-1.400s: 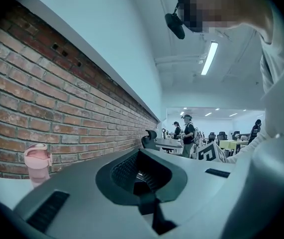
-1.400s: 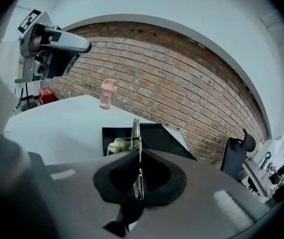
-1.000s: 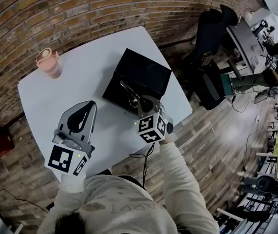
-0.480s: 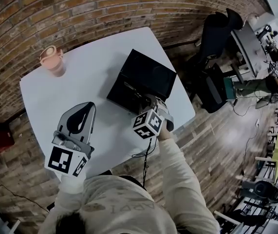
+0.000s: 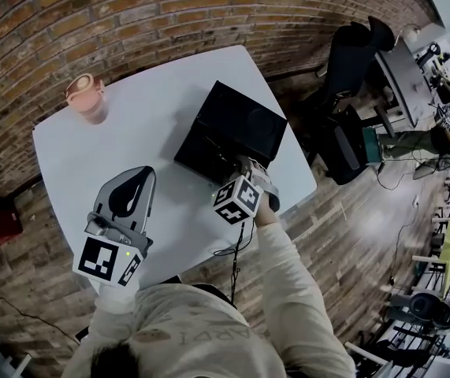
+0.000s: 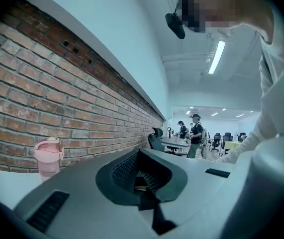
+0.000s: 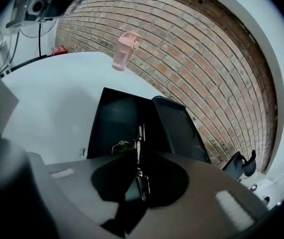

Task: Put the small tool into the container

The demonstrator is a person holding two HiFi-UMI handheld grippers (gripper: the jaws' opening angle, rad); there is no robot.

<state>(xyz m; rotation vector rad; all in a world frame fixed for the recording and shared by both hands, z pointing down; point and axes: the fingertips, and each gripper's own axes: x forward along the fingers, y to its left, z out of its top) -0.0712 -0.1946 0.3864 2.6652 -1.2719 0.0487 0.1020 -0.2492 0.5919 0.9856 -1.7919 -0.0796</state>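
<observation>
A black container [image 5: 202, 150] [image 7: 116, 119] stands open on the white table [image 5: 142, 128], its lid [image 5: 247, 121] [image 7: 175, 124] tipped back. My right gripper [image 5: 236, 166] [image 7: 139, 153] points down over the container's near edge. The small tool [image 7: 140, 142], a slim metal piece, lies between its jaws and reaches into the box. The jaws have just been opening; a thin dark gap shows beside the tool. My left gripper [image 5: 146, 169] [image 6: 140, 151] hovers over the table's near left part, shut and empty.
A pink lidded cup [image 5: 86, 98] [image 6: 47, 156] [image 7: 124, 51] stands at the table's far left corner, by the brick wall [image 5: 114, 14]. A small brass-coloured item [image 7: 123, 145] lies inside the container. Black office chairs [image 5: 343, 61] stand to the right of the table.
My right gripper has sunk toward the container's near edge and rolled a little. The tool, seen above the box a second ago, is now hidden in the head view. The left gripper kept still.
</observation>
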